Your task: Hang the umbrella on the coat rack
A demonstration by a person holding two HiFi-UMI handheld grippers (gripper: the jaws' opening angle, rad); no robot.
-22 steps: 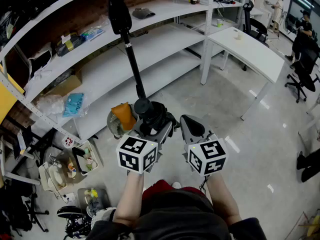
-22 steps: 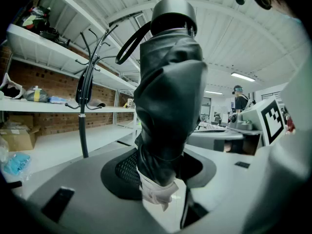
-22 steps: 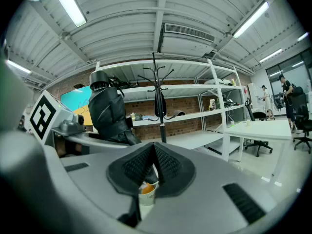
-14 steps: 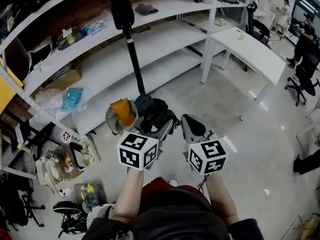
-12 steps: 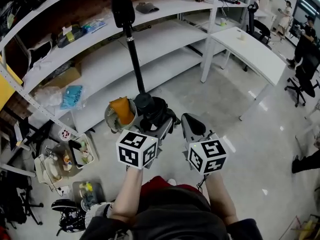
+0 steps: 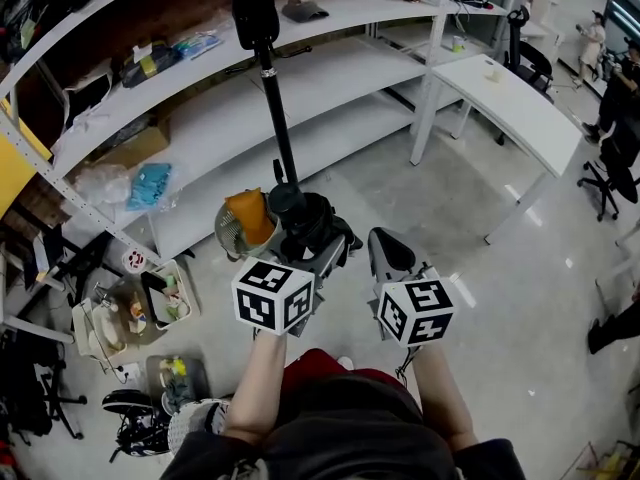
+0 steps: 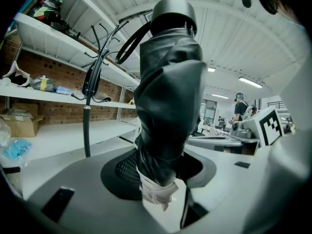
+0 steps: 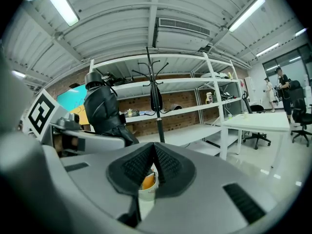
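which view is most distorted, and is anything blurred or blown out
Head view: strong fisheye, the shelves bow, small glints on the floor. Left gripper view: the umbrella fills the frame and looks soft up close, the coat rack behind is sharper, corners go black. Right gripper view: ceiling light strip blown out, edges curved.

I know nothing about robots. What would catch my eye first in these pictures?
The left hand-held gripper clamps a folded black umbrella, which fills most of that gripper's own view. Just ahead stands the tall black coat rack, in front of long white shelves. Low in the head view, two black-and-white marker cubes stand out sharply.
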